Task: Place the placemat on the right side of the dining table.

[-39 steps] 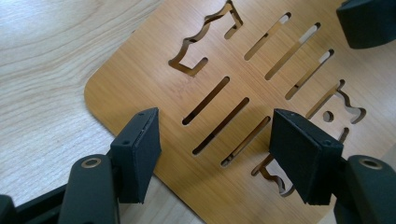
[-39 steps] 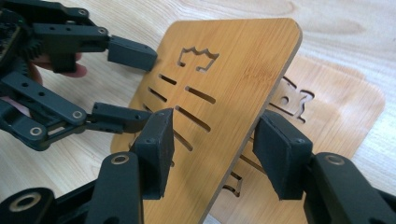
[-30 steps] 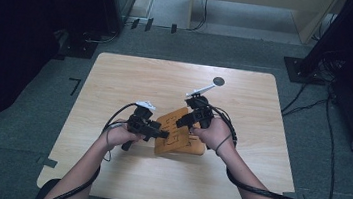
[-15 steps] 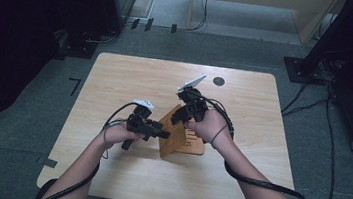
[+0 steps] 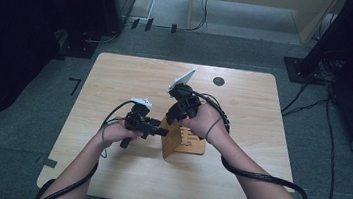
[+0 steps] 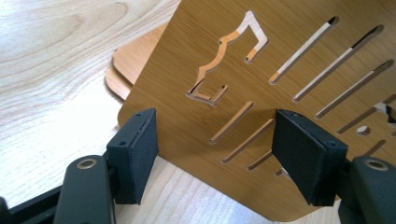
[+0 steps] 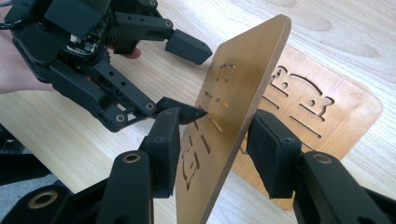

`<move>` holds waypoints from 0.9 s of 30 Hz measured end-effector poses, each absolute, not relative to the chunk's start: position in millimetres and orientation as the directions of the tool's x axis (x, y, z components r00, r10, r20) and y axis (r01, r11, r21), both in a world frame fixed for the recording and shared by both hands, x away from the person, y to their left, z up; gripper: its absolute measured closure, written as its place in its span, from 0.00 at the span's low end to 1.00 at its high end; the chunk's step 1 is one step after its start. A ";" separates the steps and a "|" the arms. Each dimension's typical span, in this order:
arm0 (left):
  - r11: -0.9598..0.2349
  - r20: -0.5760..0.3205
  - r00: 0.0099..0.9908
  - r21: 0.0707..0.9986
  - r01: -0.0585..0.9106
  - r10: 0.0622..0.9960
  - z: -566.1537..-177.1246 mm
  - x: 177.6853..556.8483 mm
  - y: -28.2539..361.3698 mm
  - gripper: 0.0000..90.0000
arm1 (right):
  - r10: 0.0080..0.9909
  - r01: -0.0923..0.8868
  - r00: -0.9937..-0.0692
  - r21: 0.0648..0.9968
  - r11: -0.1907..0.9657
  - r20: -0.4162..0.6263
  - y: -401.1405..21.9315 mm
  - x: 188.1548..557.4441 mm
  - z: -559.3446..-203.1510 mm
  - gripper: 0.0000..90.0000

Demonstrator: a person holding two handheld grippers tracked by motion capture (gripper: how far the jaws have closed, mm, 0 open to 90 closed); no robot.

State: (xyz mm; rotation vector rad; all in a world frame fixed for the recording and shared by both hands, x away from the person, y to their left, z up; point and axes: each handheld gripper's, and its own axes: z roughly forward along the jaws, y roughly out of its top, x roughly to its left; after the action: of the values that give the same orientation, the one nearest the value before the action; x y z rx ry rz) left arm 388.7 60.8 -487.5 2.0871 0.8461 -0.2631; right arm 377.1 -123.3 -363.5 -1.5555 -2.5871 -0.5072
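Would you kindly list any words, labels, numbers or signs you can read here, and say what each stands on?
No readable text anywhere.
Raised wooden panel: cut-out slots and shapes, no letters or numbers.
Flat wooden panel on the table: similar cut-outs, nothing legible.
Circuit board on the left gripper: markings too small to read.

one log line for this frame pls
scene: slotted wooden panel tilted up off flat panel on table | right gripper: astride raised panel, grip unclear | left gripper: open, at panel face
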 end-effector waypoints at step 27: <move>-0.429 -0.425 0.746 0.626 0.651 0.512 -488.0 391.4 65.6 0.35 | 0.841 0.881 -0.472 0.164 0.443 0.264 -109.3 389.9 -373.0 0.69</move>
State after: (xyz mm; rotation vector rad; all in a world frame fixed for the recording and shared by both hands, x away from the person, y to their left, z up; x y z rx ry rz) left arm 391.4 65.6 -488.0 2.1204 0.8721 -0.2148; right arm 389.9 -109.3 -373.0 -1.5294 -2.5440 -0.4202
